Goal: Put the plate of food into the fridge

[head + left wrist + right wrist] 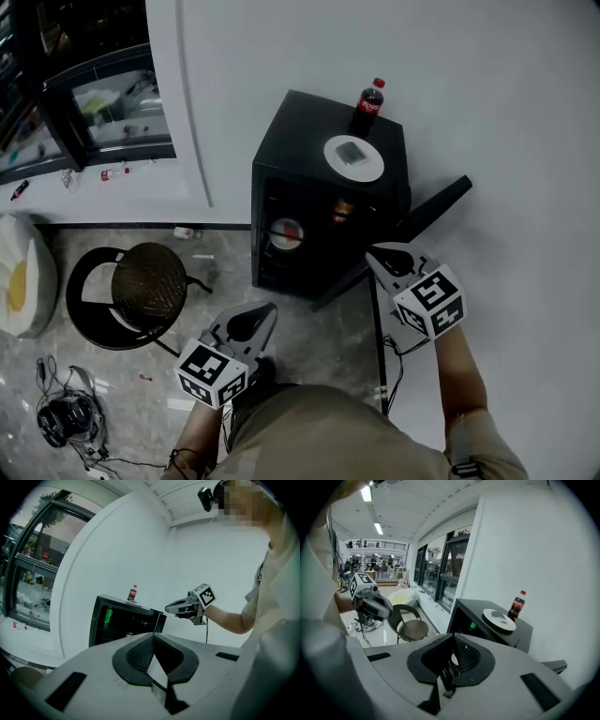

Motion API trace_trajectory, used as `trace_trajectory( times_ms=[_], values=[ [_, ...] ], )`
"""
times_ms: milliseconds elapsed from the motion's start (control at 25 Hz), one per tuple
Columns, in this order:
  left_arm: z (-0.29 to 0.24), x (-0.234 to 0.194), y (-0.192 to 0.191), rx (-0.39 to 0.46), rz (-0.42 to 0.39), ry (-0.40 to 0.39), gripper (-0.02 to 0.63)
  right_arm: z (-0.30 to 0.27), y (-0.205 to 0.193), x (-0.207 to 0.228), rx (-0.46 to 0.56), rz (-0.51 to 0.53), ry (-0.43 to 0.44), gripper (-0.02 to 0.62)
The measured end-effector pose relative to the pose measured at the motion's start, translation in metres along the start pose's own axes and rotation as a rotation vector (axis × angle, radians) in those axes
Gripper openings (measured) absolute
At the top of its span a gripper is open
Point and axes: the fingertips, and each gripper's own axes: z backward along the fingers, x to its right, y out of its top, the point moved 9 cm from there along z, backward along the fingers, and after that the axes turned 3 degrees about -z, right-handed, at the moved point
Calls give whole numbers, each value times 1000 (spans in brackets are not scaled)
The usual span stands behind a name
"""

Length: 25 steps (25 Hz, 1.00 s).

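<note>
A white plate (353,157) with a grey piece of food rests on top of the black mini fridge (300,131), next to a cola bottle (369,103). The fridge door (427,214) stands swung open to the right. My right gripper (373,253) hovers shut and empty in front of the open fridge, near the door. Lower left, my left gripper (270,309) is also shut with nothing in it. In the right gripper view the plate (499,619) and bottle (516,605) lie beyond the closed jaws. The left gripper view shows the fridge (122,620) ahead.
Inside the fridge sit a white round item (286,232) and a can (342,208). A black round chair (145,281) stands left of the fridge. A white cushion (19,277) and cables with a headset (66,417) lie on the floor at the left.
</note>
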Motion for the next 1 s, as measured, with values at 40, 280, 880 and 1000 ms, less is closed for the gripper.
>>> trace_trajectory(
  times_ms=[40,280,880,1000],
  values=[
    [1,-3,0,0,2,0,11,-4,5,5,2,1,0,21],
    [6,-18,-7,-21,17,9,11,-36,25,28,-55,111,-22,182],
    [2,-40,-10,-32,28,-11,11,-117,46,85,-331,305,-53,232],
    [5,-44,-12,-43,44,-5,11,-125,47,96,-357,298,-63,233]
  ],
)
